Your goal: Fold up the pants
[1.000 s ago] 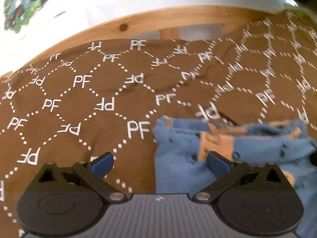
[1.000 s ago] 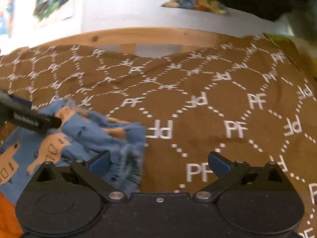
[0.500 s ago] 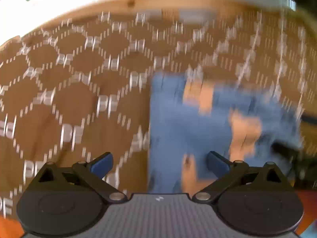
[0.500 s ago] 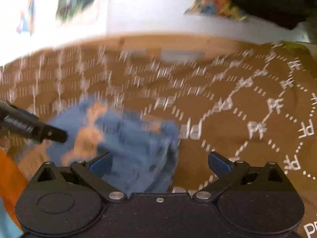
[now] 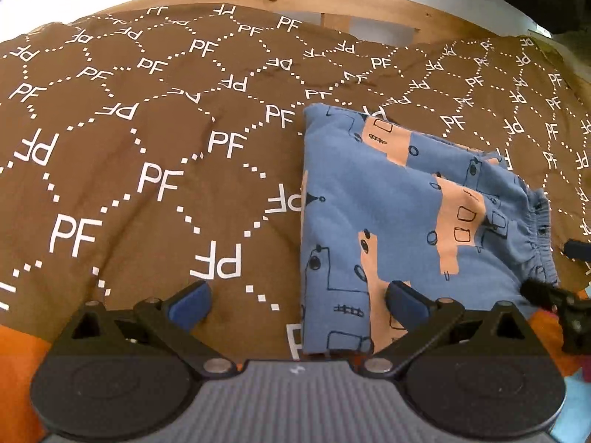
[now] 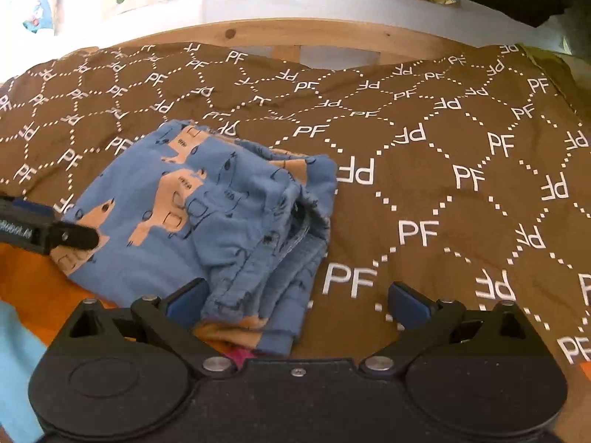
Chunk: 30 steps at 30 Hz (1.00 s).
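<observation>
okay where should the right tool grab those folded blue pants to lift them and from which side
Probably the stacked edges by the waistband, coming from the right side of the pants. The layers lie bunched there, directly ahead of the open right tool, so one pinch could catch them all.

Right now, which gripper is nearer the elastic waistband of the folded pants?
Right. The right gripper sits at the waistband end of the blue pants; the left gripper sits at the opposite folded edge.

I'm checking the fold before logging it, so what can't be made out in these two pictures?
- Left wrist view: the near edge of the folded blue cotton pants with orange prints is hidden behind the open left hand-held gripper.
- Right wrist view: the pants' near hems run behind the open right hand-held gripper.
- Both views: layers underneath are hidden.
</observation>
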{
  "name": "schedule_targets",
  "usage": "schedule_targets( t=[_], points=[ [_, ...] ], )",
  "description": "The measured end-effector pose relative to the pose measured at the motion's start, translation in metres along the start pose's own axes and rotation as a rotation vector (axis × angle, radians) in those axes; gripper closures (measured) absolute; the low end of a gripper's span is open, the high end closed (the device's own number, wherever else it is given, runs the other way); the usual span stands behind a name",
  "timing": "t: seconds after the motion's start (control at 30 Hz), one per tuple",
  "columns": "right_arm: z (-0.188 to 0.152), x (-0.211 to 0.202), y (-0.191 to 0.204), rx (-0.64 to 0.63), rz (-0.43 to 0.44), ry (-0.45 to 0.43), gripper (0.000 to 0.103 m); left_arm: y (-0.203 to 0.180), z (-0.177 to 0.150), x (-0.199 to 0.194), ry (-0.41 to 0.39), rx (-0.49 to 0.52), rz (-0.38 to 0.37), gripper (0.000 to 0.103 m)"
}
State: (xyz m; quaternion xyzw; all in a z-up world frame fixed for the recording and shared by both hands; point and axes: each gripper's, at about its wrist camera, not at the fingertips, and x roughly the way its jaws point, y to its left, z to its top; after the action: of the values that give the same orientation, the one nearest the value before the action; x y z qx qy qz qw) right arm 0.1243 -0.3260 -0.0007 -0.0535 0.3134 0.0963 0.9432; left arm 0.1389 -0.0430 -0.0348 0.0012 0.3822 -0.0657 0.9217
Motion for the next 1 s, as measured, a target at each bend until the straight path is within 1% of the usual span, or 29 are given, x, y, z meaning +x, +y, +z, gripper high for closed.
schedule_targets(
  t=[0.2, 0.8, 1.0],
  points=[
    [-0.005, -0.01, 0.004, -0.021, -0.018, 0.006, 0.001, 0.004, -0.007, -0.003, -0.026, -0.011, -0.015, 0.0],
    [-0.01, -0.01, 0.009, -0.048, -0.035, 0.015, 0.001, 0.014, -0.018, -0.01, -0.081, -0.049, -0.077, 0.0],
    [-0.011, -0.01, 0.011, -0.055, -0.043, 0.017, 0.001, 0.014, -0.021, -0.013, -0.088, -0.049, -0.083, 0.0]
  ],
)
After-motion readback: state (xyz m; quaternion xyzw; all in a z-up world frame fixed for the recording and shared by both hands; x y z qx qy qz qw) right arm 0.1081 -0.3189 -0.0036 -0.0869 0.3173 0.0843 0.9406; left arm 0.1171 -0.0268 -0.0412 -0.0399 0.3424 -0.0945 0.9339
